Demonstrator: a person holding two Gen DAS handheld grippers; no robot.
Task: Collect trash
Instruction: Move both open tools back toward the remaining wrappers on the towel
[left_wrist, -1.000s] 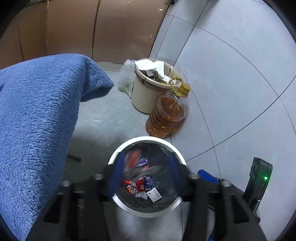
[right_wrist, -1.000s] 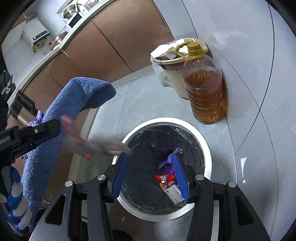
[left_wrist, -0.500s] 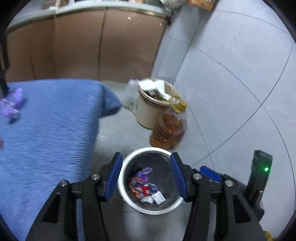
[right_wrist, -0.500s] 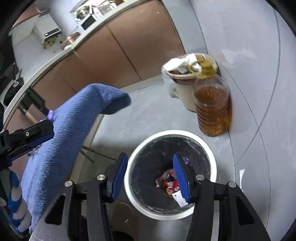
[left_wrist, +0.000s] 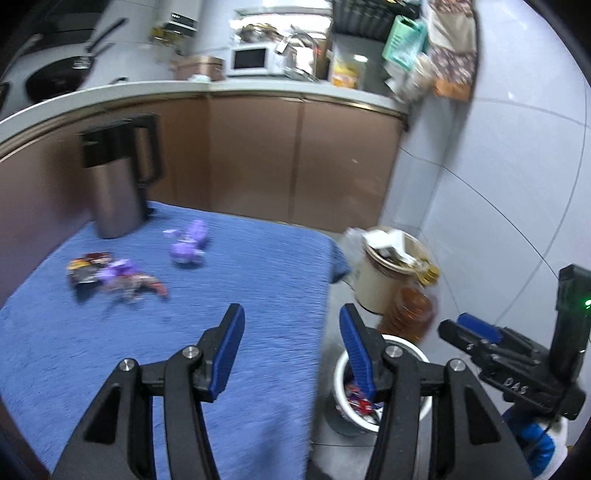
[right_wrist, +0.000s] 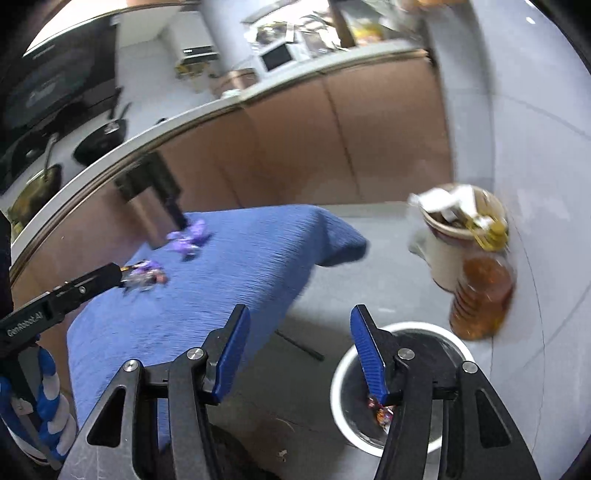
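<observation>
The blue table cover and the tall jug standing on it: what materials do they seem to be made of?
The blue table cover looks like soft fleece or terry cloth: matte, with a ribbed nap, and it droops at the corner. The tall jug seems to be brushed metal, a dull grey sheen, with a black lid and handle, probably plastic; blur leaves this uncertain.

brown cabinets (left_wrist: 255, 158) under pale countertop (left_wrist: 288, 90) (cluttered), grey tiled floor (right_wrist: 369, 258).

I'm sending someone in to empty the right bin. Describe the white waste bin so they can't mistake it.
Start at the table under the blue cloth; on the grey floor by its corner stand two bins. The white waste bin is the round one nearer the grippers, black-lined, with wrappers inside. The cream bin beside the oil bottle is ribbed and overflowing.
</observation>
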